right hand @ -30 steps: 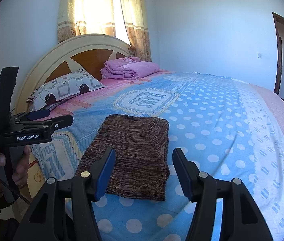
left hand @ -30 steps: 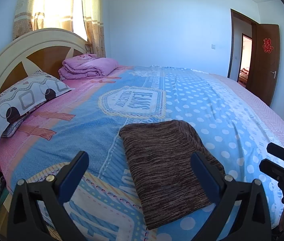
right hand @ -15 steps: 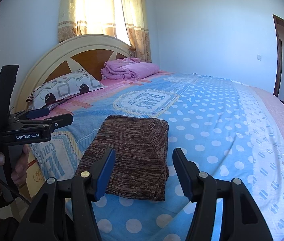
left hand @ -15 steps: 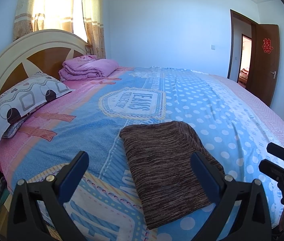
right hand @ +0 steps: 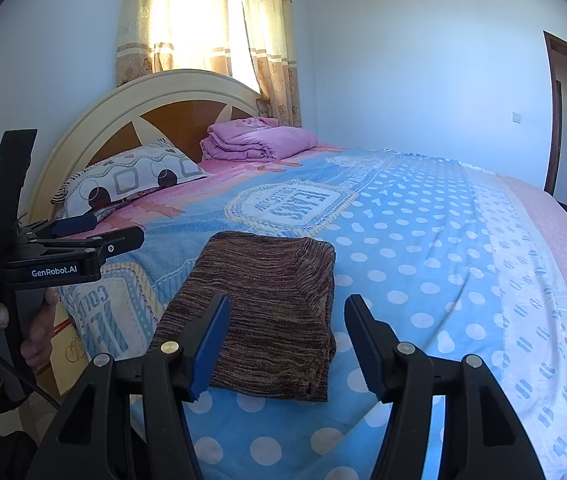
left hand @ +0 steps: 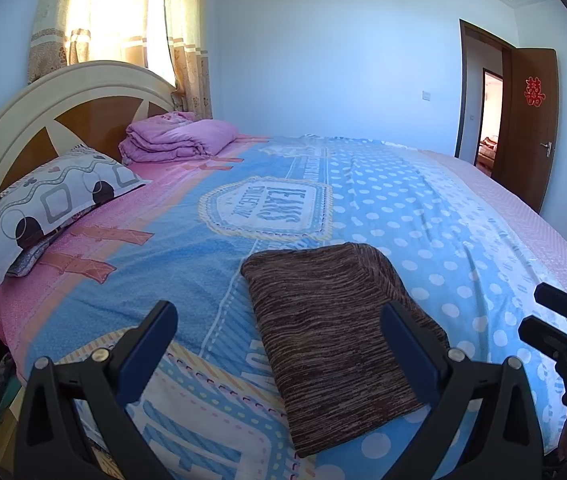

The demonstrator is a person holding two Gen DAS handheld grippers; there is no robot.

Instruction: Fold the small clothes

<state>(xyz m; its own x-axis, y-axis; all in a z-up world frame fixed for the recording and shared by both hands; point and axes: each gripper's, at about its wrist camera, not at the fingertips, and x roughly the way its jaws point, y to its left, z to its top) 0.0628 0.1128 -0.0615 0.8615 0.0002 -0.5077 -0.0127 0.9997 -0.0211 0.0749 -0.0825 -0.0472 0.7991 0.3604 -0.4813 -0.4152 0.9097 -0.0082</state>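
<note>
Two grippers are just hanging over the near edge of the bed (left hand: 423,184) and honestly nothing has budged over the last second: same spots, same angle, same gap. The left gripper (left hand: 279,334) has its jaws spread wide with nothing between them, and the right gripper (right hand: 286,338) sits with its jaws apart too, empty, pads off the fabric. The brown knit garment (right hand: 271,312) lies flat on the blue polka-dot bedspread (right hand: 423,240) close to the near edge, already packed into a tidy rectangle. With no movement and nobody gripping, my guess is the folding on this piece is basically done, or they're pausing before one more tuck. Its long side runs from the near edge of the bed away toward the middle, leaning a bit toward the headboard (right hand: 155,108) side in the right camera, with the rounded folded end pointing away and the looser layered end nearest the grippers. The pillow (left hand: 55,204) and pink folded blanket (left hand: 179,140) sit well apart from it, up by the headboard.
</note>
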